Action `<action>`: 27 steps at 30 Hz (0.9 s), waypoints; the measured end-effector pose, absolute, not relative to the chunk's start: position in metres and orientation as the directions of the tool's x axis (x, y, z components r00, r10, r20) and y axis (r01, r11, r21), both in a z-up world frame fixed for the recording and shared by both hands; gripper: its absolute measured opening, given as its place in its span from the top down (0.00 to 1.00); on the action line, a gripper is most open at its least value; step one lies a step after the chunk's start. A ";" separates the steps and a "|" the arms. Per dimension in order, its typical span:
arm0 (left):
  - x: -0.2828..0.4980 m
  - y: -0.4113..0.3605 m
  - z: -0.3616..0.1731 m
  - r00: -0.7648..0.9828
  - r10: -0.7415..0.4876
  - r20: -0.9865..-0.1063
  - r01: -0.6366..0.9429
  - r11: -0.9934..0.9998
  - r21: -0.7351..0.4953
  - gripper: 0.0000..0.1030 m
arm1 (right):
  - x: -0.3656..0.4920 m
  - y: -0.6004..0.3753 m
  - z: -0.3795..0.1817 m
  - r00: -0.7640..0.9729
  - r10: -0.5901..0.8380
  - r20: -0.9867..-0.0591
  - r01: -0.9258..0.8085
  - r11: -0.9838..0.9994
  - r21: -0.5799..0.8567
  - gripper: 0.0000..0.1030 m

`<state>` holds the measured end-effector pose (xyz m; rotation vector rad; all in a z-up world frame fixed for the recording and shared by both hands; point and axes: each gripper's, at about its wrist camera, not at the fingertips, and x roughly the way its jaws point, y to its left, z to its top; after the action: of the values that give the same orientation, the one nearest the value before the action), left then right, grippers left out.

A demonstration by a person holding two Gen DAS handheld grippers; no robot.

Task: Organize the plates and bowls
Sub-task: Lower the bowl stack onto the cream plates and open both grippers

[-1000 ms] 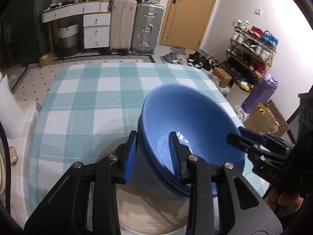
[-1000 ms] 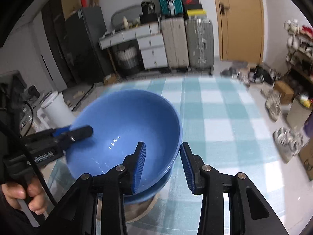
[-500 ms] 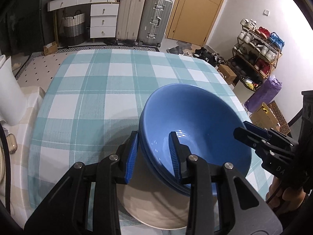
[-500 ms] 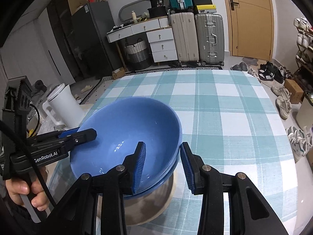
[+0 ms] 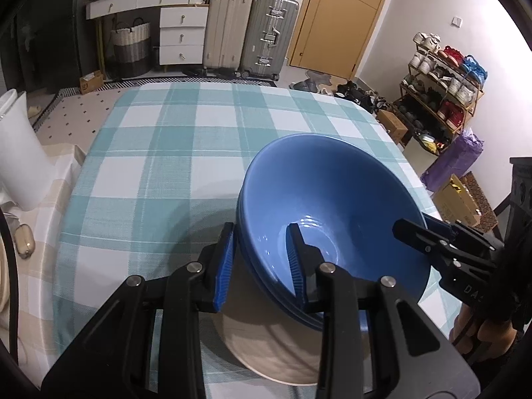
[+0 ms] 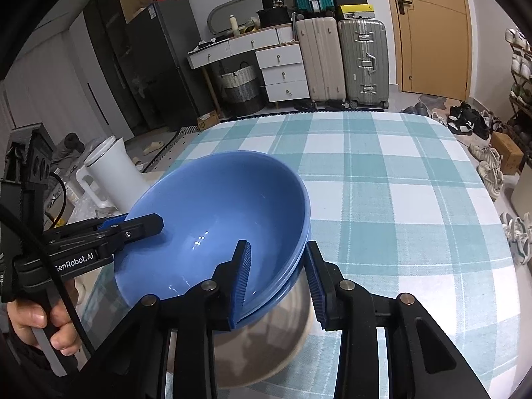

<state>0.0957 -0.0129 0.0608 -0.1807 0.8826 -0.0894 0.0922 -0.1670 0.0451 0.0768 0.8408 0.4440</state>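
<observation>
A stack of blue bowls [image 5: 335,199] hangs a little above a cream plate [image 5: 266,349] on the checked tablecloth; the stack also shows in the right wrist view [image 6: 212,212]. My left gripper [image 5: 261,259] straddles the stack's near-left rim, one finger inside, one outside, and is shut on it. My right gripper [image 6: 277,279] straddles the opposite rim the same way and is shut on it. The cream plate [image 6: 266,349] lies under the bowls, partly hidden by them.
The teal and white checked tablecloth [image 5: 186,153] covers the table beyond the bowls. A white jug [image 6: 113,169] stands off the table's left side. Suitcases [image 5: 246,33], drawers and a shoe rack [image 5: 442,79] stand around the room.
Both grippers, still on the bowl stack, have carried it slightly; the room view has shifted and the plate shows more beneath the bowls.
</observation>
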 end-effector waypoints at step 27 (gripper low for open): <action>0.059 0.005 0.088 0.718 -0.123 -0.685 0.022 0.988 -0.153 0.22 | 0.075 -0.189 0.065 0.604 0.435 -0.668 -0.401 0.890 0.217 0.17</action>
<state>0.0589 0.0047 0.0879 -0.1378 0.7664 -0.0803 0.0754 -0.1893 0.0650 0.0467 0.7861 0.4837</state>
